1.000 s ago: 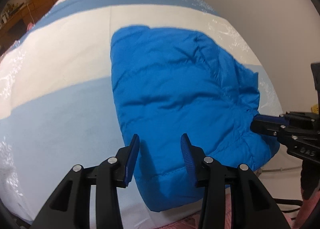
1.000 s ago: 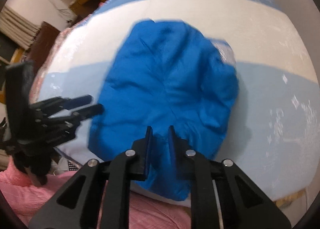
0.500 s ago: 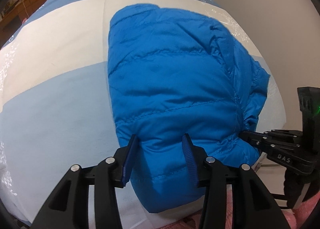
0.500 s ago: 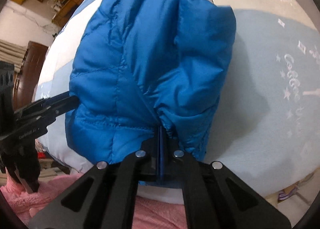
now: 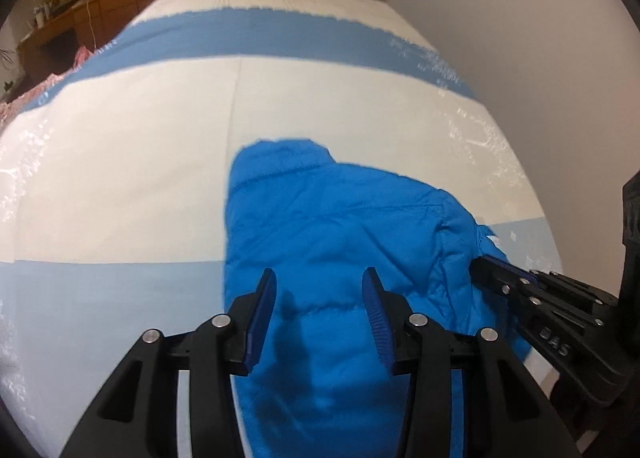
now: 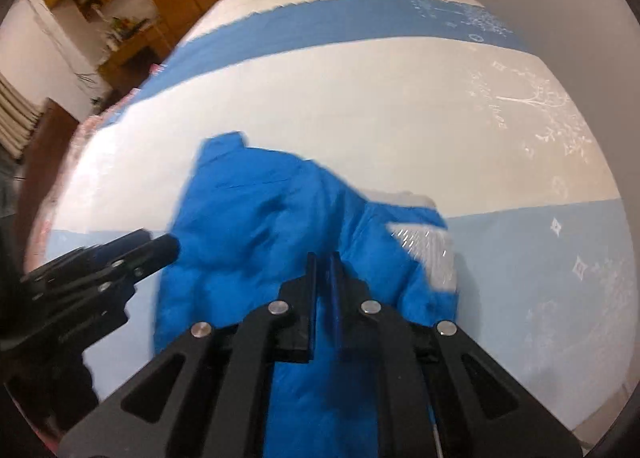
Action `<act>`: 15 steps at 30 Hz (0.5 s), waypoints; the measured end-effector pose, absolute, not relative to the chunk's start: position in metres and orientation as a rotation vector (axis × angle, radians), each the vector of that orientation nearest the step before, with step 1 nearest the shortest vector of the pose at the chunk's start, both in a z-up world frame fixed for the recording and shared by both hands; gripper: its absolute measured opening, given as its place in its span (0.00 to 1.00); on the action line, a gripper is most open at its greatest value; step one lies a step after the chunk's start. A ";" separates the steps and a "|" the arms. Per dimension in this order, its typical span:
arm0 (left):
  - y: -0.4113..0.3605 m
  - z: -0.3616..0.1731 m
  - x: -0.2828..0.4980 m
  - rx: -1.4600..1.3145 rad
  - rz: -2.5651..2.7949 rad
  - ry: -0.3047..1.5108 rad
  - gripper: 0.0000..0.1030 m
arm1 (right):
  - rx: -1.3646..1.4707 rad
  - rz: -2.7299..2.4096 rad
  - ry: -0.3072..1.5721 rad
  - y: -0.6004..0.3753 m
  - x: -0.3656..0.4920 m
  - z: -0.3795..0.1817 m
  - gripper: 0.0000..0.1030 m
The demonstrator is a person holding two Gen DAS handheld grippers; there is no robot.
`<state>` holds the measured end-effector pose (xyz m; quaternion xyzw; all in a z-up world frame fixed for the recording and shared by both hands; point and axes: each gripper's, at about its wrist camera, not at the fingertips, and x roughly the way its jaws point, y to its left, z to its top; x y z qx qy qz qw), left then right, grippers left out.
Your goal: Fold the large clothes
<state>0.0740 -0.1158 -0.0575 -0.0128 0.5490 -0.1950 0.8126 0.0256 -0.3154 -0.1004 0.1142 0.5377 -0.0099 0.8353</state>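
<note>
In the left wrist view, the blue jacket (image 5: 340,258) lay on the bed (image 5: 140,178), near its front edge and a bit toward the right side. The left hand-held gripper (image 5: 320,314) hung over the jacket's near part. It was partly open and held nothing. The right hand-held gripper (image 5: 492,270) touched the jacket's right edge.

In the right wrist view, the right hand-held gripper (image 6: 323,286) was almost closed. Blur hid whether it pinched any cloth, so I cannot tell. A silver lining (image 6: 428,250) showed at the jacket's (image 6: 248,226) right edge.

The jacket looked nearly folded, I think. To finish well, both grippers should press down softly and smooth the puffy top. They should tuck the silver bit under and keep the edges even.
</note>
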 end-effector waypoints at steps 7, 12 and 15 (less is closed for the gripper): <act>-0.126 -0.102 0.073 0.010 -0.350 1.166 0.45 | 0.302 -0.049 1.163 -0.344 0.036 -0.149 0.00; -0.127 -0.108 0.072 0.009 -0.332 1.148 0.45 | 0.324 -0.036 1.147 -0.349 0.033 -0.155 0.00; -0.115 -0.093 0.067 -0.014 -0.315 1.142 0.44 | 0.378 0.001 1.114 -0.353 0.019 -0.135 0.06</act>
